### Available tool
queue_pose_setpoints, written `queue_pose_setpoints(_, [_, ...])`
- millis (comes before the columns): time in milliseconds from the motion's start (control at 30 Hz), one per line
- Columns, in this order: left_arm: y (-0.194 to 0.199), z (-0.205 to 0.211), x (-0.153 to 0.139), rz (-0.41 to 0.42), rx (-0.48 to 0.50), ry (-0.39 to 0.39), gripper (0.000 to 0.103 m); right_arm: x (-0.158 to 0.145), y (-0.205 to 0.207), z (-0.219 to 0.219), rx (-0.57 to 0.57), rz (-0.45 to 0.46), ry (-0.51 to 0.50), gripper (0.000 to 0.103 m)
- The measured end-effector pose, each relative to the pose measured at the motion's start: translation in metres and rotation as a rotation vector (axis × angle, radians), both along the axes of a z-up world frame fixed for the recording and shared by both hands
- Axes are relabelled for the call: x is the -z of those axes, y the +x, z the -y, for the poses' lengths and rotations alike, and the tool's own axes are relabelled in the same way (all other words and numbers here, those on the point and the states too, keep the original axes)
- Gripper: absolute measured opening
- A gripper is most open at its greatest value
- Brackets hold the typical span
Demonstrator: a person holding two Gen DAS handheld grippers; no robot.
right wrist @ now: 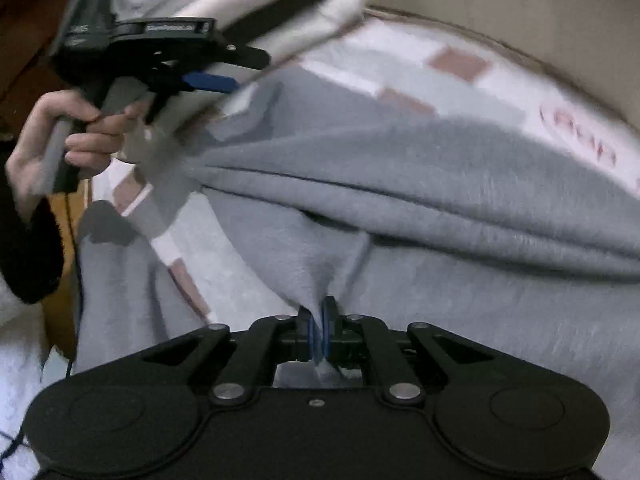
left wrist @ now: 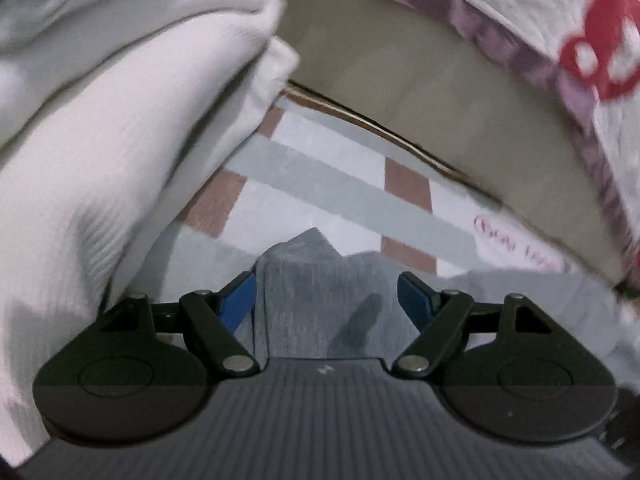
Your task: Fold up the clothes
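Note:
A grey fleece garment (right wrist: 440, 184) lies bunched in thick folds across a checked blanket (right wrist: 460, 64). My right gripper (right wrist: 319, 328) is shut on a pinched fold of the garment's near edge. Seen from the left wrist, a peak of the same grey garment (left wrist: 312, 304) rises between the blue fingers (left wrist: 236, 300) of my left gripper (left wrist: 326, 284), which stand wide apart. In the right wrist view a hand (right wrist: 80, 132) holds the left gripper (right wrist: 212, 82) at the garment's far left end.
A pile of white ribbed clothes (left wrist: 120, 120) sits on the left of the blanket (left wrist: 340, 184). A beige wall or headboard (left wrist: 400, 60) runs behind it. White fabric with a red print (left wrist: 580, 40) hangs at the upper right. A black sleeve (right wrist: 24, 248) is at the left edge.

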State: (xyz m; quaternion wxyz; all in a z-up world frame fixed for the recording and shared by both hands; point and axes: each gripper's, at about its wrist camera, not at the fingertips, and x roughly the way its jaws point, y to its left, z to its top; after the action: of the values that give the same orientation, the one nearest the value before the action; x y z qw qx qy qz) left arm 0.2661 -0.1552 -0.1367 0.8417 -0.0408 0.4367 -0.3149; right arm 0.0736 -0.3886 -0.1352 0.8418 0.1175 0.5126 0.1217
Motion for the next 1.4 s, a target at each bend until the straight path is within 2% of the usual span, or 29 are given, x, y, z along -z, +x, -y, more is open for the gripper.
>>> queue_pose_setpoints(133, [-0.013,0.013,-0.013,0.081,0.108,0.075,0.078,-0.018,-0.007,0.016,-0.024,-0.009,0.067,0.012])
queue_pose_setpoints(167, [-0.014,0.014,-0.016,0.089,0.132,0.087,0.078,-0.025,-0.009,0.022,-0.023,-0.007,0.070,0.016])
queue_pose_setpoints(200, [-0.016,0.014,-0.018,0.092,0.160,0.091,0.079,-0.029,-0.011,0.029,-0.001,0.010,0.056,0.029])
queue_pose_setpoints(267, [-0.020,0.014,-0.023,0.086,0.245,0.070,0.079,-0.035,-0.014,0.048,0.070,0.057,-0.002,0.040])
queue_pose_setpoints(333, [-0.027,0.015,-0.027,0.088,0.340,0.042,0.081,-0.044,-0.018,0.071,0.156,0.104,-0.087,0.040])
queue_pose_setpoints(400, [-0.034,0.019,-0.026,0.085,0.439,0.031,0.087,-0.047,-0.020,0.095,0.239,0.107,-0.136,0.040])
queue_pose_setpoints(467, [-0.043,0.027,-0.019,0.098,0.499,0.076,0.088,-0.045,-0.020,0.122,0.342,0.088,-0.153,0.043])
queue_pose_setpoints(500, [-0.048,0.032,-0.015,0.108,0.521,0.108,0.088,-0.042,-0.020,0.137,0.412,0.074,-0.132,0.051])
queue_pose_setpoints(533, [-0.052,0.036,-0.011,0.118,0.543,0.139,0.088,-0.035,-0.021,0.152,0.492,0.056,-0.071,0.053])
queue_pose_setpoints(567, [-0.057,0.041,-0.007,0.128,0.565,0.171,0.088,-0.027,-0.023,0.166,0.573,0.037,0.002,0.053])
queue_pose_setpoints(667, [-0.060,0.046,0.006,0.113,0.582,0.227,0.088,-0.003,-0.028,0.179,0.705,0.025,0.170,0.053])
queue_pose_setpoints(800, [-0.060,0.050,0.022,0.082,0.591,0.291,0.088,0.011,-0.024,0.170,0.704,0.016,0.211,0.053])
queue_pose_setpoints(867, [-0.061,0.051,0.026,0.103,0.582,0.304,0.086,0.015,-0.018,0.165,0.688,0.005,0.206,0.053])
queue_pose_setpoints(900, [-0.061,0.051,0.027,0.120,0.575,0.304,0.069,0.016,-0.017,0.163,0.687,0.000,0.213,0.053])
queue_pose_setpoints(933, [-0.060,0.051,0.025,0.130,0.569,0.303,0.027,0.018,-0.016,0.162,0.687,-0.005,0.224,0.053])
queue_pose_setpoints(967, [-0.059,0.050,0.021,0.132,0.555,0.295,0.014,0.019,-0.015,0.160,0.688,-0.011,0.238,0.054])
queue_pose_setpoints(1033, [-0.055,0.045,0.008,0.146,0.504,0.261,0.010,0.022,-0.014,0.157,0.691,-0.022,0.277,0.054])
queue_pose_setpoints(1167, [-0.051,0.035,-0.016,0.250,0.405,0.169,0.009,0.028,-0.011,0.146,0.672,-0.027,0.374,0.055])
queue_pose_setpoints(1233, [-0.047,0.031,-0.020,0.270,0.359,0.127,0.009,0.022,-0.009,0.135,0.627,-0.011,0.349,0.055])
queue_pose_setpoints(1300, [-0.045,0.029,-0.020,0.271,0.333,0.108,0.009,0.011,-0.003,0.115,0.544,0.031,0.227,0.055])
queue_pose_setpoints(1400, [-0.045,0.026,-0.021,0.277,0.312,0.094,0.009,-0.008,0.004,0.073,0.362,0.137,-0.066,0.055])
